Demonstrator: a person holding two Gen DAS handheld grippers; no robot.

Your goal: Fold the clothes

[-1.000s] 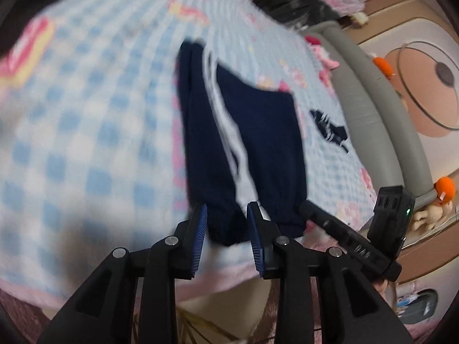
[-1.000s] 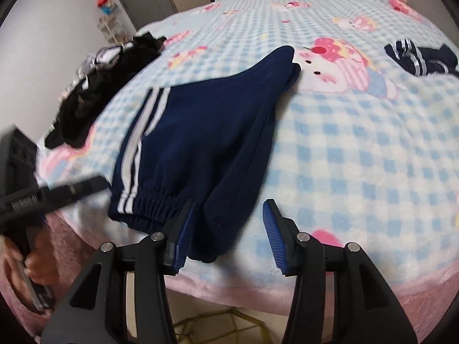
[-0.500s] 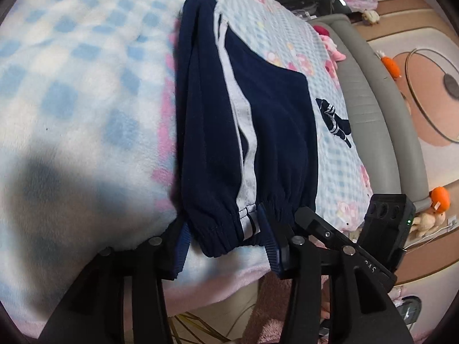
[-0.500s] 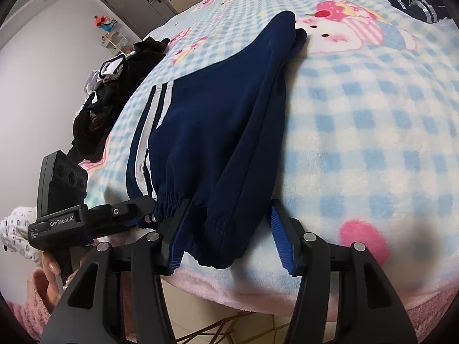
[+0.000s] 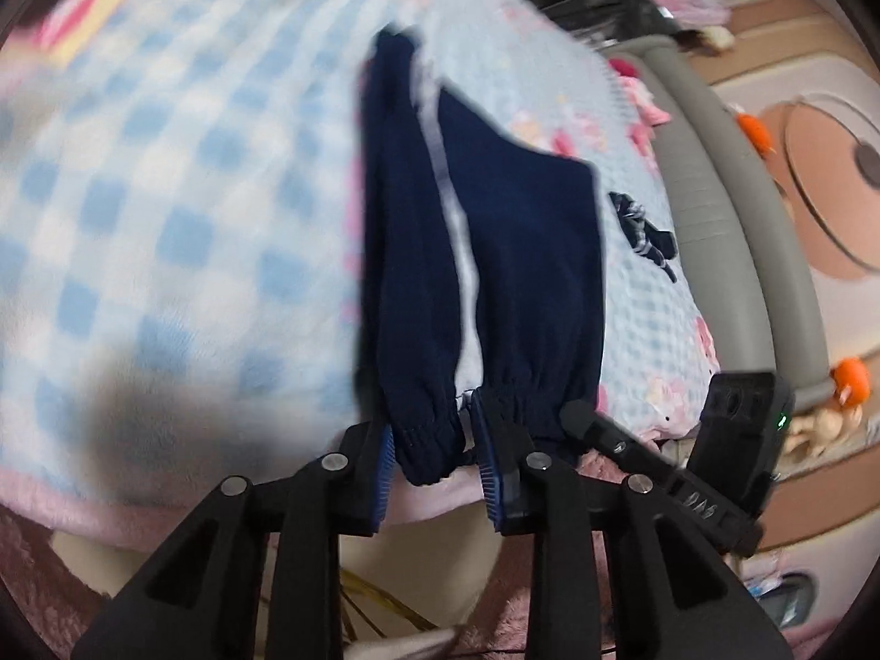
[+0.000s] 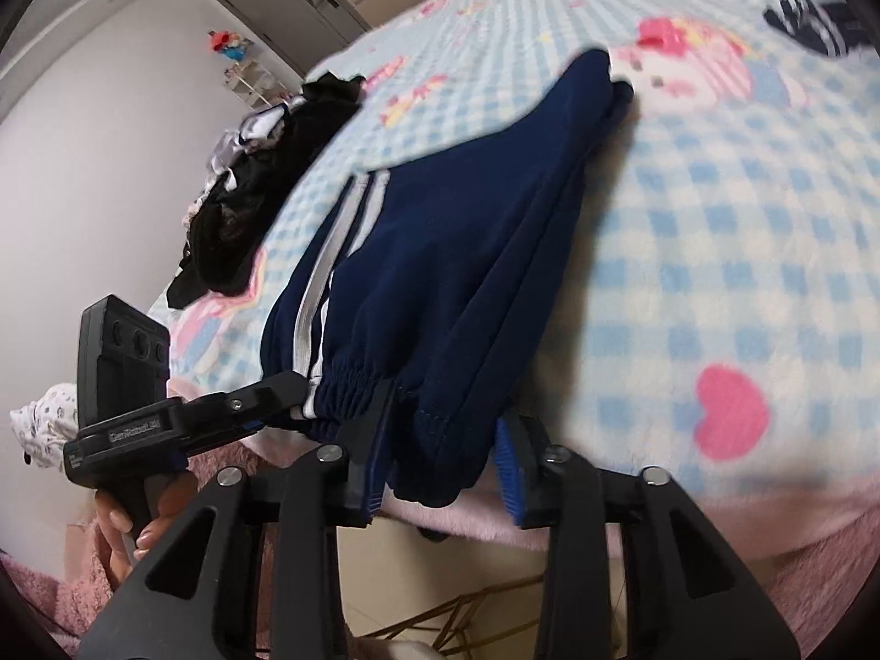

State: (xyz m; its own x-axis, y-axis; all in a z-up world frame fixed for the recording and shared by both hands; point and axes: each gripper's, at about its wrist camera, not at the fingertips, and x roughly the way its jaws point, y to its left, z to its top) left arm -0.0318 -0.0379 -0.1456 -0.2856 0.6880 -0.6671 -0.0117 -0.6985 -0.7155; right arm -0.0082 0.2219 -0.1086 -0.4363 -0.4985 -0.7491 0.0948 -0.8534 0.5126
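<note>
Navy trousers (image 5: 522, 253) with white side stripes lie folded lengthwise on the blue checked blanket (image 5: 165, 220), their gathered cuffs hanging over the near edge. My left gripper (image 5: 434, 473) is closing, and its pads (image 5: 385, 467) squeeze the striped cuff between them. In the right wrist view the same trousers (image 6: 440, 253) reach the edge, where my right gripper (image 6: 440, 478) is closing around the other cuff. One pad touches the cloth and a small gap shows at the other pad (image 6: 506, 467). Both views are motion-blurred.
A black heap of clothes (image 6: 247, 209) lies at the blanket's far left. A small navy striped item (image 6: 814, 27) sits further back on the blanket (image 6: 742, 220). A hand (image 6: 126, 528) holds the left gripper's handle. A grey padded rail (image 5: 715, 192) borders the bed.
Both grippers have drawn their jaws in around the cuffs. The left view has pulled back a little from the bed edge and blurred.
</note>
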